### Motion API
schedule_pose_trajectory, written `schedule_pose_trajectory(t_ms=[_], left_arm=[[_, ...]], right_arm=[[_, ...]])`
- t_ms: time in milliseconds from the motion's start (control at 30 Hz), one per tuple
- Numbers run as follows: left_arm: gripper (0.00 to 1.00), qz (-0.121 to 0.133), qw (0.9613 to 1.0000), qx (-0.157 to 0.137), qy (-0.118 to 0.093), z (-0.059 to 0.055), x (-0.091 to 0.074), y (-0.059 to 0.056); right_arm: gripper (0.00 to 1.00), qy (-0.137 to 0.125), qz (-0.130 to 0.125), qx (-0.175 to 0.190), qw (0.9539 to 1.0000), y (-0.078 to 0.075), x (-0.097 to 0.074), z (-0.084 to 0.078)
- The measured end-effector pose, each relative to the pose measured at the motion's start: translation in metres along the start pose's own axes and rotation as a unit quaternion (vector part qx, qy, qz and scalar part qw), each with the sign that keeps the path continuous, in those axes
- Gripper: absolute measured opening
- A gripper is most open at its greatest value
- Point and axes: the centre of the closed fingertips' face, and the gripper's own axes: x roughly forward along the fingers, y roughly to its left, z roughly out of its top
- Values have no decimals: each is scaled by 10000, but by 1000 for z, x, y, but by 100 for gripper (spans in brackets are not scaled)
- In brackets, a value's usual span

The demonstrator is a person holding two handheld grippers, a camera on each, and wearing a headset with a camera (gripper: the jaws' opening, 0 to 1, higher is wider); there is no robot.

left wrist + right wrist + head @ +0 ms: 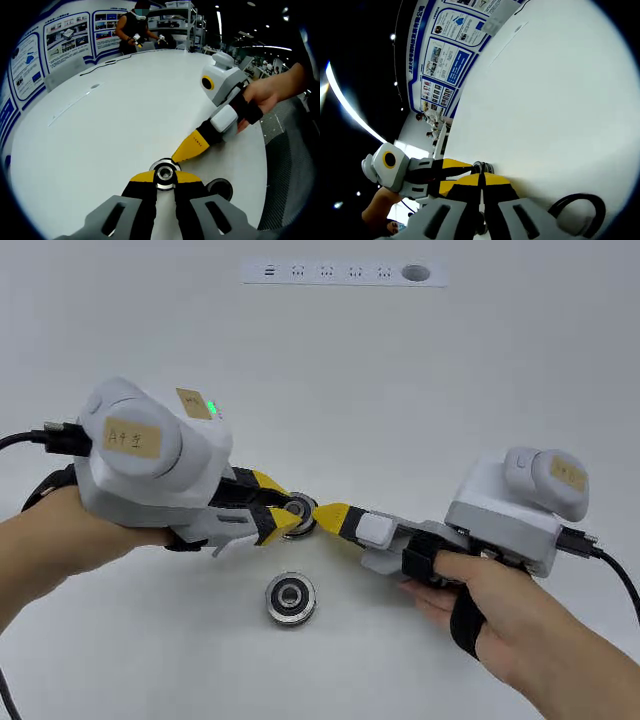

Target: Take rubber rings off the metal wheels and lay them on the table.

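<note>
Fingers (141, 176) on my left gripper (287, 512) are clamped on one metal wheel (300, 508) over the counter (400, 390), with a second wheel (291, 598) lying flat nearer me, its rubber ring (270, 600) still on. Right of that, my right gripper (328, 517) has its fingers pressed together, tip touching the held wheel's rim; whether they've nipped rubber I can't tell. I judge the ring soft and stretchy on a stiff hub, so I'd pinch its outer edge and peel.
</note>
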Motion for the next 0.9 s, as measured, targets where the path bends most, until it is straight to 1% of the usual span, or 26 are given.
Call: schedule_pose_trajectory(t_ms=[133,233,533,600,633,700,900], left_arm=[[12,12,10000,17,13,0,0,0],[12,12,10000,8,3,0,0,0],[12,4,10000,10,12,0,0,0],[12,-1,10000,18,21,0,0,0],[12,-2,10000,25,26,0,0,0],[12,1,10000,26,25,0,0,0],[12,8,10000,26,19,0,0,1]], right_arm=[[2,-19,-117,-167,9998,1,0,0],[1,-10,-139,-156,9998,3,-1,0],[1,63,-190,-476,9987,7,1,-1],[1,77,-204,-595,9980,8,2,-1],[1,89,-206,-718,9972,9,2,-1],[0,101,-208,-751,9969,11,3,-2],[0,145,-251,-1005,9945,11,3,-1]])
